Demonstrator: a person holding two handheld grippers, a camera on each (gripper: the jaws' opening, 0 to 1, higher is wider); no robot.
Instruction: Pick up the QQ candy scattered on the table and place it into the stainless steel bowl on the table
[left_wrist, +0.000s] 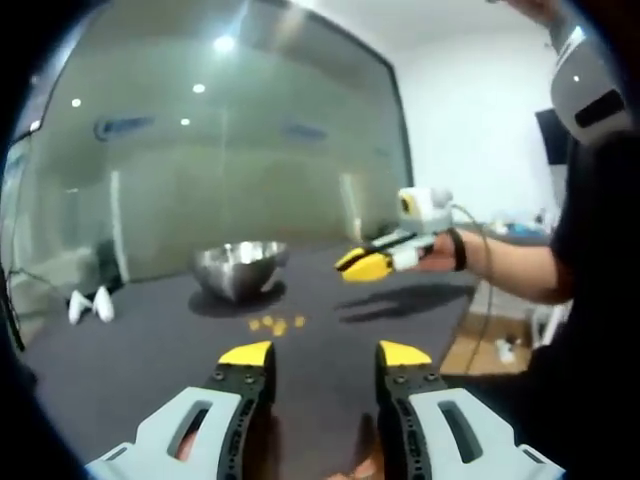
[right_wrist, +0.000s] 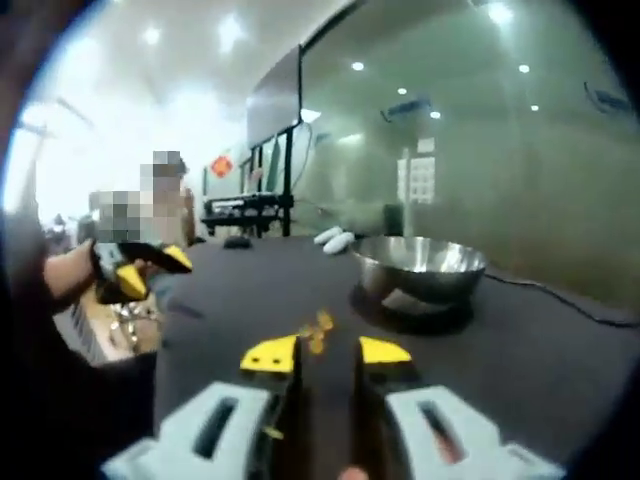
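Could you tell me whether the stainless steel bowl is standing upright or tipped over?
Upright: the stainless steel bowl rests on its rounded base on the table, rim up.

Orange candies (left_wrist: 275, 324), silver bowl (left_wrist: 240, 266), black table (left_wrist: 150, 340).

A dark table (left_wrist: 150, 340) carries everything; its top is matte and near black, and in the left gripper view its right edge drops off to a lighter floor. A steel bowl (left_wrist: 240, 266) stands upright toward the far edge, throwing a shadow on the top, and a small cluster of yellow candies (left_wrist: 275, 323) lies loose on the surface just in front of it, nearer the middle. Two white objects (left_wrist: 89, 304), too blurred to identify, sit together near the far left edge, and in the right gripper view a thin cable (right_wrist: 560, 295) trails along the table behind the bowl.
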